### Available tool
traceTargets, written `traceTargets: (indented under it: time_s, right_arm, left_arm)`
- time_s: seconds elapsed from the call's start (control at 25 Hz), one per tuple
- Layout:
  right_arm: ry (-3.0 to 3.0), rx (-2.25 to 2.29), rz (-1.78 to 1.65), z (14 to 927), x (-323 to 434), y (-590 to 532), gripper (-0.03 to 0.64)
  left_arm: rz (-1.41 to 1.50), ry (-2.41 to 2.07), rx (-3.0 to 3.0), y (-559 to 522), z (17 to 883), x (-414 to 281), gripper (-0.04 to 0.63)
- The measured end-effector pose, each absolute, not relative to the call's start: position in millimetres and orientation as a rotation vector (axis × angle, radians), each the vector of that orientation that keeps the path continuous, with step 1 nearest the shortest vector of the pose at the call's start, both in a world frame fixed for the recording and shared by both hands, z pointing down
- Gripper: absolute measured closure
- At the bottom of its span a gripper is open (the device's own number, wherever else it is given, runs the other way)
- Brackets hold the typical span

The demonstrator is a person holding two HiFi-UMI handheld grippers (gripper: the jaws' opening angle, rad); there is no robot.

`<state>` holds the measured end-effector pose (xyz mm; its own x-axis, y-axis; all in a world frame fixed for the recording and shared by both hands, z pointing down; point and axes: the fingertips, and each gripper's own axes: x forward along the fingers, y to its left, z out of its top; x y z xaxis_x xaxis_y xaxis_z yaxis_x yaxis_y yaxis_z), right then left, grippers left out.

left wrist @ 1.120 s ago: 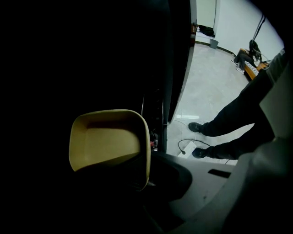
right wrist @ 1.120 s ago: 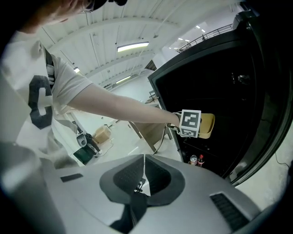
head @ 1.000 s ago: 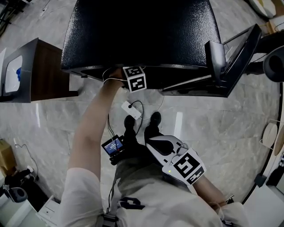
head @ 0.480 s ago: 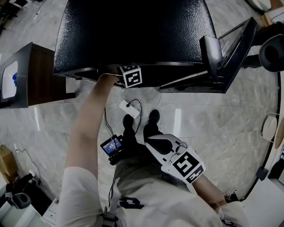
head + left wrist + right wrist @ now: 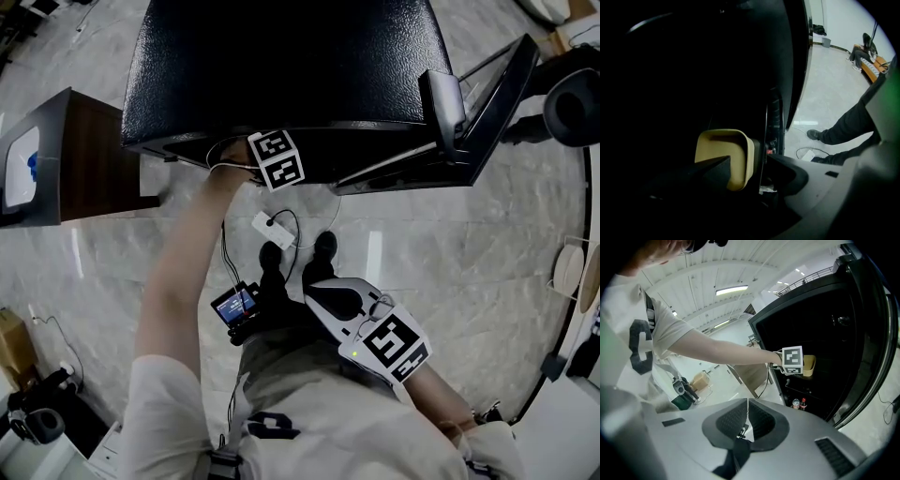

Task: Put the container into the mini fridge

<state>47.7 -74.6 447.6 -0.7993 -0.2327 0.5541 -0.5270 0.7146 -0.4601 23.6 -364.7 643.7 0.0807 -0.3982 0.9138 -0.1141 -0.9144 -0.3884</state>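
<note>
Yellowish plastic container [image 5: 723,152] is sitting inside the dark fridge [image 5: 281,66], on what looks like a shelf, so we reckon we're at the let-go step. Our left gripper [image 5: 749,162] is reached in there with its jaws opening. The container is between them, but the pads look clear of it.

Further right, the right gripper [image 5: 746,416] hangs by our waist, jaws pinched together on nothing, just idle. The door [image 5: 487,103] stands open off to the right.

Next move as we see it: pull the left gripper straight back out without snagging the container's rim, then swing the door closed with 1 of the 2 grippers. Main risk is dragging the container out with us.
</note>
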Motion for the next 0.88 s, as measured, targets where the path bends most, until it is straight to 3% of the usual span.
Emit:
traceTargets:
  time_s: [0.6,0.88]
  right_arm:
    - [-2.515,0.548,0.815,429.3,18.4,-78.8,0.584]
    - [-2.514,0.521,0.789,425.9,1.3,-80.2,0.584]
  left_arm:
    - [-1.675,0.409,-2.294,-267.1,562.3,33.5,0.328]
    - [-1.573,0.582,-2.438,-241.1,495.2,-19.3,0.420]
